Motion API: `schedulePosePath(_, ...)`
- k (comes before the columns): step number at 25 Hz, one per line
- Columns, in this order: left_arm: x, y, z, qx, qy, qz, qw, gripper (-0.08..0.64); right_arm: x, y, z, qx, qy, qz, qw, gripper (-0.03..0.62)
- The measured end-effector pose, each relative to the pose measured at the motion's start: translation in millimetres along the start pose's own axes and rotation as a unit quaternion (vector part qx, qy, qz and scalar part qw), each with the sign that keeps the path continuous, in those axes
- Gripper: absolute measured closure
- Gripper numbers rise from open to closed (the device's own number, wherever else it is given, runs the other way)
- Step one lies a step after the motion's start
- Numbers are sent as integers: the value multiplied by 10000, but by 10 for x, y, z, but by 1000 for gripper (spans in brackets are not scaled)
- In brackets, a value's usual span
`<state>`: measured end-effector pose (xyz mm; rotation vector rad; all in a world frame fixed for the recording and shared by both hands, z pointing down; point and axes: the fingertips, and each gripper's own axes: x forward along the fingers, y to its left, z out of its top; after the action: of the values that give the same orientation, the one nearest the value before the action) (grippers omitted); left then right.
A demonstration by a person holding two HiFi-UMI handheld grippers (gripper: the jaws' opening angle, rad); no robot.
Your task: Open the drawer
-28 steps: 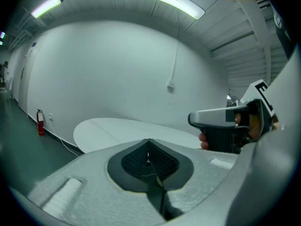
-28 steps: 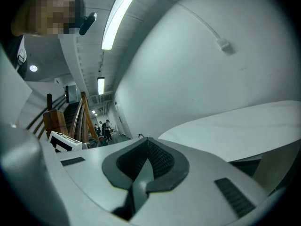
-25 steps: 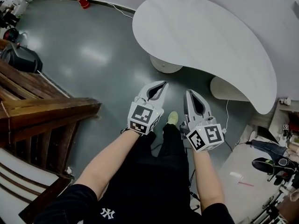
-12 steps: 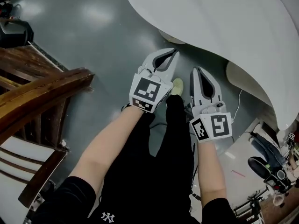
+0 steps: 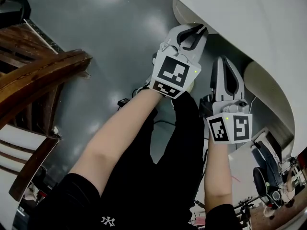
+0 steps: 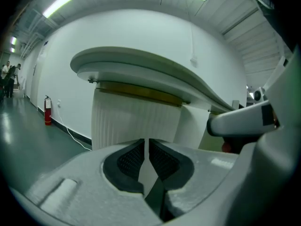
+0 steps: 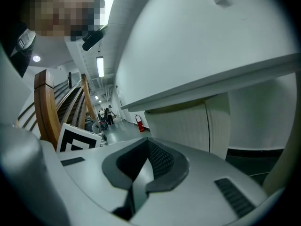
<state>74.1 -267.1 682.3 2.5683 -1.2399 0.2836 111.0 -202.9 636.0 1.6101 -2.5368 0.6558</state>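
I cannot make out a drawer in any view. My left gripper points at the ribbed white pedestal under the curved white table top. Its jaws are opening: a thin slit shows between the black pads, with nothing in it. A brass-coloured strip runs under the top. My right gripper is beside it on the right, shut and empty, below the table's edge. It faces a ribbed white panel.
Dark wooden furniture with slats stands at the left. My legs in black trousers are below the grippers on the grey-green floor. A red fire extinguisher stands by the far wall. People are in the distant corridor.
Both grippers have moved up and right in the head view, from over open floor to the table's underside by the pedestal. The view has dropped closer to the table.
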Motion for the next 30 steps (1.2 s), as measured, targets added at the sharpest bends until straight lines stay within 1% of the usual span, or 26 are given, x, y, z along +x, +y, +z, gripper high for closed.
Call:
schedulePosePath(2,133,41,-61,99,-39,47,9999,532,86,-109,-65,34,-26,-11,10000,577)
schedulePosePath(6,267,104,-177,187,-82,116,9997,466,171,-211,-134,75,-108,-59,9999,577)
schedulePosePath(10,412,137,-244,286,-99,153,9994,435,224,-265,-153,49,-135,-63,9999,577)
schedulePosePath(16,597,187,-318,363,-48,212,9991,430,239,-357,-180,61,-132,-123,9998,577)
schedulePosePath(21,671,205,-321,353,-45,286,9990,430,241,-425,-160,62,-121,-143,9998,577)
schedulePosePath(25,664,185,-316,428,-52,295,9986,440,230,-445,-160,71,-99,-180,9998,577)
schedulePosePath(30,619,215,-330,378,8,315,9988,446,225,-371,-174,79,-59,-177,9998,577)
